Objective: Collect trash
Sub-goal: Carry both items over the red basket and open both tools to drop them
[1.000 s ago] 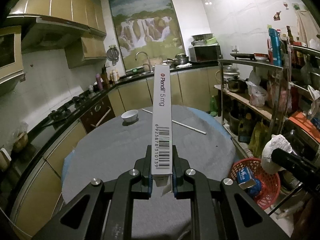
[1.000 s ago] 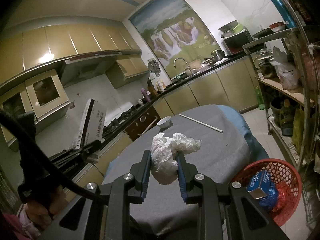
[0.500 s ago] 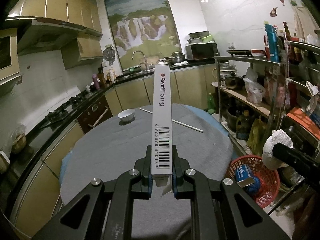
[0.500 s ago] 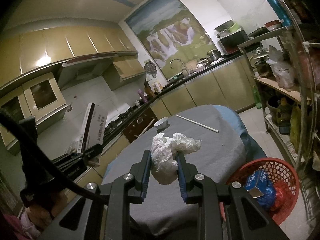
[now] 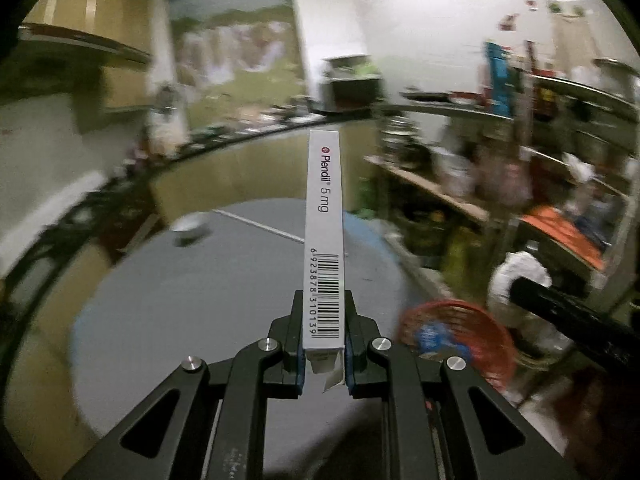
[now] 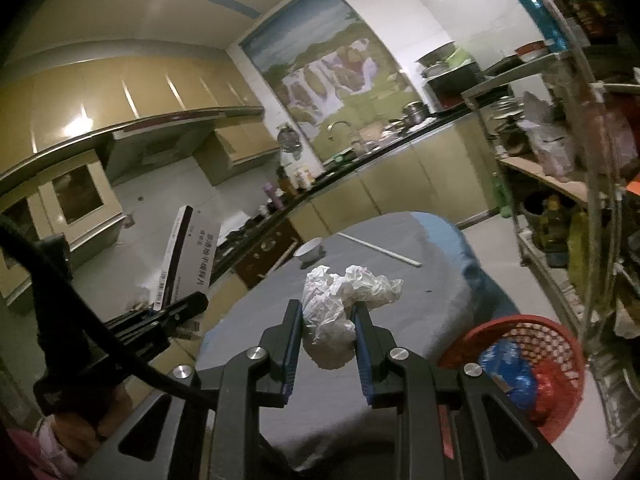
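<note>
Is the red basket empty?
No, the red basket beside the table already holds a blue packet.

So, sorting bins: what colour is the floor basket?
Red basket, clearest in the right wrist view.

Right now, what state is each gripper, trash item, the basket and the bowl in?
left gripper: shut on the medicine box, held upright.
right gripper: shut on the crumpled paper.
red basket: on the floor beside the table, holding blue trash.
white bowl: upright on the table.
</note>
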{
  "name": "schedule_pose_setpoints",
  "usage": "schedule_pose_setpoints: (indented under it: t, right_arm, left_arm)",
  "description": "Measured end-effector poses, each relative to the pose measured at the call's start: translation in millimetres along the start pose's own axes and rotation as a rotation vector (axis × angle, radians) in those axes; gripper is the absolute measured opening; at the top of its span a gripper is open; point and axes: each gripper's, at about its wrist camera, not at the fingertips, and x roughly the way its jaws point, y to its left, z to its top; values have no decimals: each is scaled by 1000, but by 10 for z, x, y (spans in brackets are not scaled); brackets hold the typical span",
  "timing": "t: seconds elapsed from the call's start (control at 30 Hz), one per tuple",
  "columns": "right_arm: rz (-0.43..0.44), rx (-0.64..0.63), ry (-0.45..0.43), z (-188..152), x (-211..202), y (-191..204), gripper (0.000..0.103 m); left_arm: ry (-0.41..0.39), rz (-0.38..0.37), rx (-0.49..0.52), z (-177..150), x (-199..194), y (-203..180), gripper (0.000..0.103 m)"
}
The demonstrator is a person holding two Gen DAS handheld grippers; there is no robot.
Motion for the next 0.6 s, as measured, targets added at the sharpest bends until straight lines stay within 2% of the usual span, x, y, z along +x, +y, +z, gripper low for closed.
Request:
schedule_pose_setpoints:
  t: [0.1,0.17,0.27,0.47,0.6]
  right_arm:
    - [-69,59,-2,-26,-49,-325,27]
    - [-116,105,2,-70,-69,-575,27]
    - [-174,211,27,-129,-60,-1013,27]
    - [-223,328,111,-237,126,-1588,27]
    - [-244,372,155,-318,274,-1725,30]
  left_arm:
    - [66,-126,36,6,332,-129,15]
    - [152,-229,42,9,630,-220,15]
    - [248,-304,58,7,1019,-402,15]
    - [382,-392,81,-103,1533,-820,16]
    - [451,-420,96,-243,1741,-1058,17]
